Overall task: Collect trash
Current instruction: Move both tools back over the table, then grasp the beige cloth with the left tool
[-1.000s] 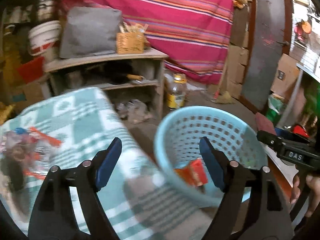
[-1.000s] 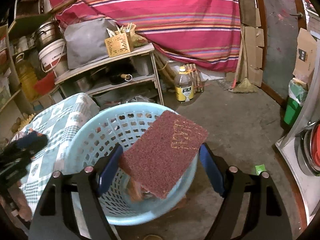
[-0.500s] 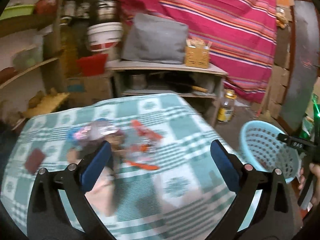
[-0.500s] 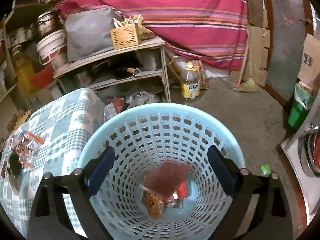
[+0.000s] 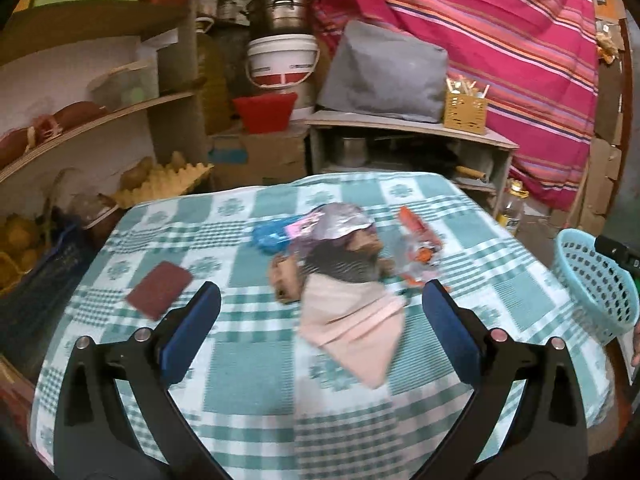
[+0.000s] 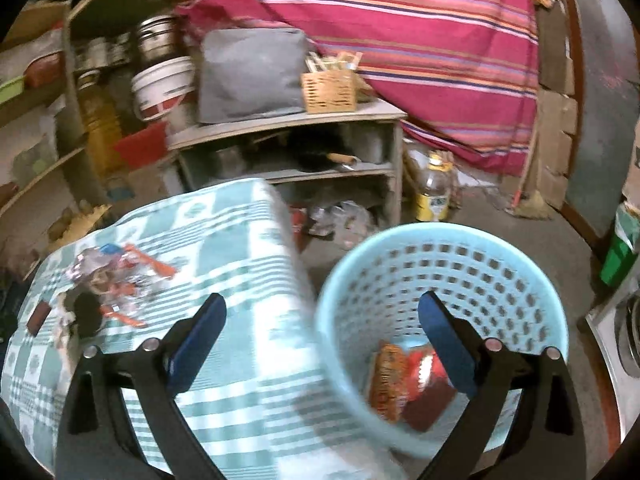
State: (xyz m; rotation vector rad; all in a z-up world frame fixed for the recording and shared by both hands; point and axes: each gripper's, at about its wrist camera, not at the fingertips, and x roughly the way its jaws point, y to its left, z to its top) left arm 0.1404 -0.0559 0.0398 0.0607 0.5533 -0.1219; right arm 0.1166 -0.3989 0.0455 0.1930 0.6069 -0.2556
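A pile of trash wrappers (image 5: 340, 248) lies mid-table on the green checked cloth (image 5: 248, 368): a pink paper bag (image 5: 352, 320), a blue wrapper (image 5: 272, 236), orange wrappers (image 5: 418, 236). A dark red pad (image 5: 160, 288) lies apart at the left. My left gripper (image 5: 320, 320) is open and empty above the near side of the pile. My right gripper (image 6: 322, 332) is open and empty over the edge between the table and the light blue basket (image 6: 500, 280). The basket holds snack wrappers (image 6: 400, 376) and a dark red pad (image 6: 430, 406). The pile also shows in the right wrist view (image 6: 112, 280).
The basket stands on the floor right of the table (image 5: 600, 288). Behind are a grey shelf unit (image 5: 408, 148), a white bucket (image 5: 282, 62), wooden shelves (image 5: 80, 128), an oil bottle (image 6: 434, 192) on the floor and a striped red cloth (image 5: 500, 40).
The dark red pad left my right gripper and dropped into the basket; that gripper then swung left. My left gripper swung from the basket to face the trash pile on the table.
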